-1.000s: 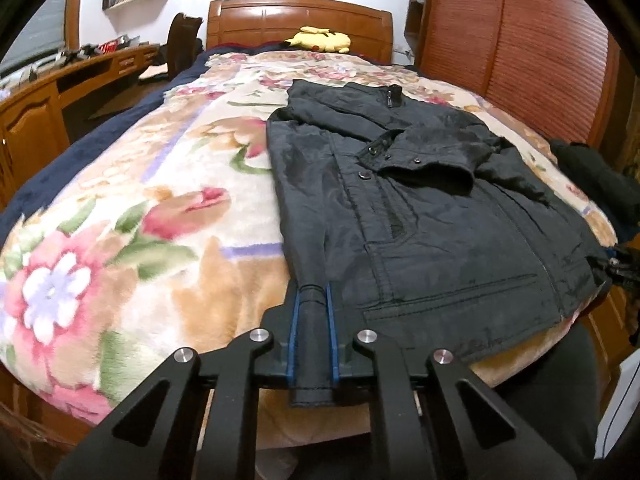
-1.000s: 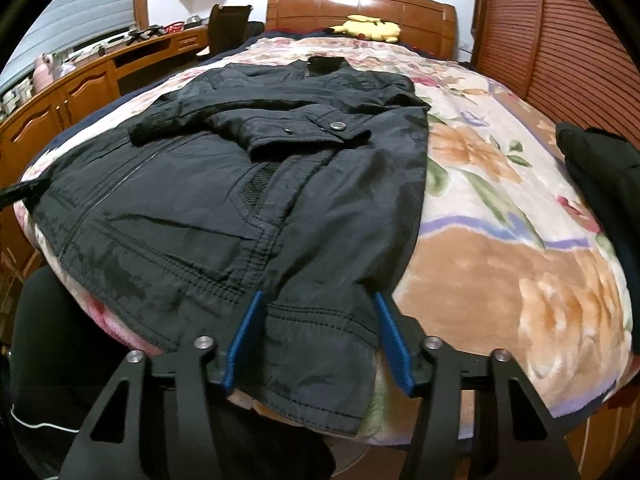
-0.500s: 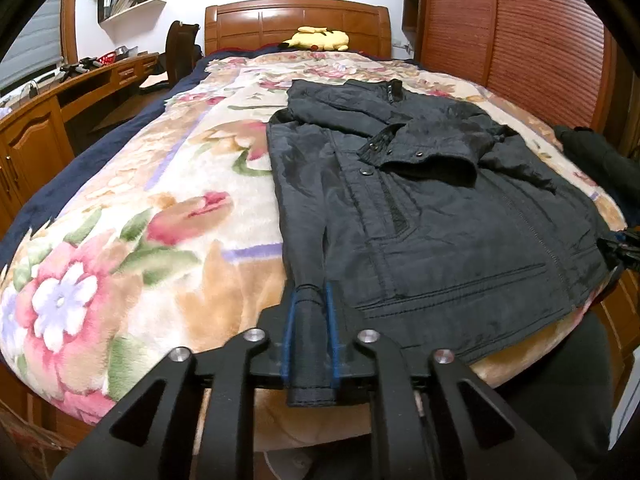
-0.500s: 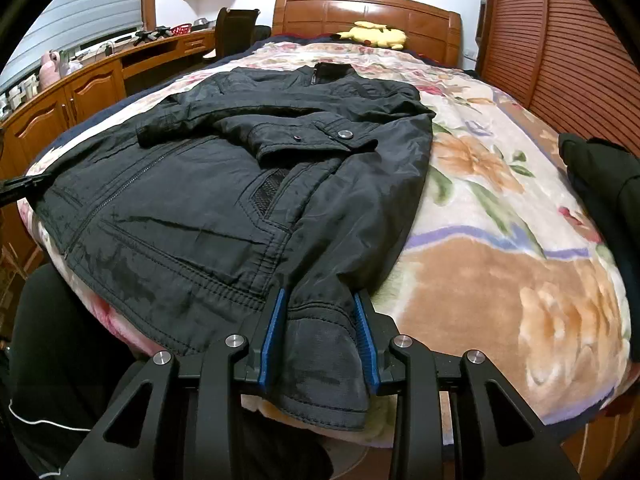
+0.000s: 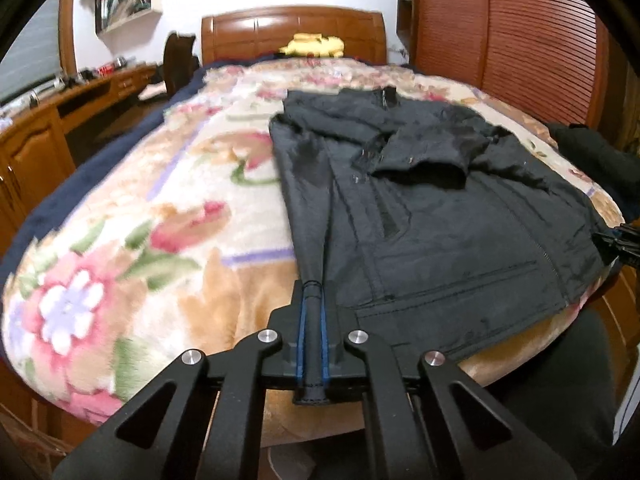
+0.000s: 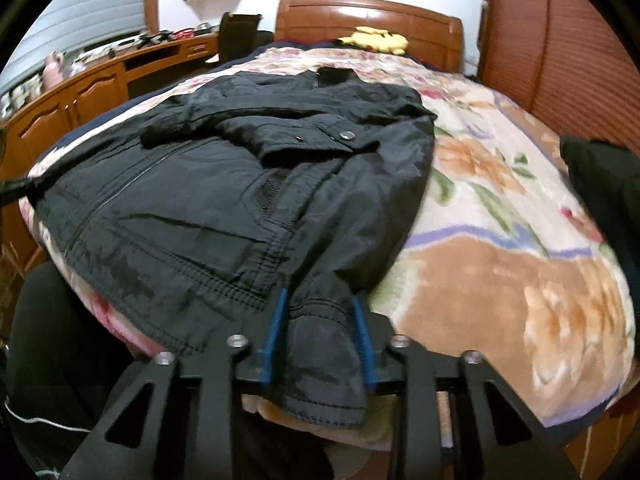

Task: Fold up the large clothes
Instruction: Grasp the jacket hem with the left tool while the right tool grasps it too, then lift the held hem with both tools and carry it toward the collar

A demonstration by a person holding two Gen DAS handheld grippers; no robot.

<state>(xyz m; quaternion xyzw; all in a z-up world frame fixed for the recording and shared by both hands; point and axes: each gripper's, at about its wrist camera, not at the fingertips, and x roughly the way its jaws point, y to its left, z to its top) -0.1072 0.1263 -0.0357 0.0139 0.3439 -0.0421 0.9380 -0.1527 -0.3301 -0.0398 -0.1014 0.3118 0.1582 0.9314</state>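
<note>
A black jacket [image 5: 432,216] lies spread flat on the bed [image 5: 132,240], over a floral blanket [image 6: 500,240], its collar toward the wooden headboard [image 5: 292,36] and its hem at the end farthest from the headboard. One sleeve is folded across the chest, its cuff lying near the middle of the front.

The left claw [image 5: 313,344] is clenched on the jacket's bottom corner: a narrow pinch of dark fabric runs straight up between the blue pads [image 5: 302,340], which press it from both sides, and the hem end hangs just past them, on the side away from the headboard. From that pinch a taut fold rises along the jacket's edge toward the headboard.

The right claw [image 6: 320,340] holds the other bottom corner. Its jaws have just been closing, and a thick bunch of hem and lining sits between the blue pads [image 6: 276,332], which touch the cloth on either side; the fabric bulges out and droops over the bed's edge away from the headboard.

In the right wrist view the left claw shows as a dark tip at the jacket's far corner. A yellow plush toy [image 6: 376,40] rests against the headboard, and another dark garment [image 6: 600,184] lies on the blanket, well apart from the jacket.
</note>
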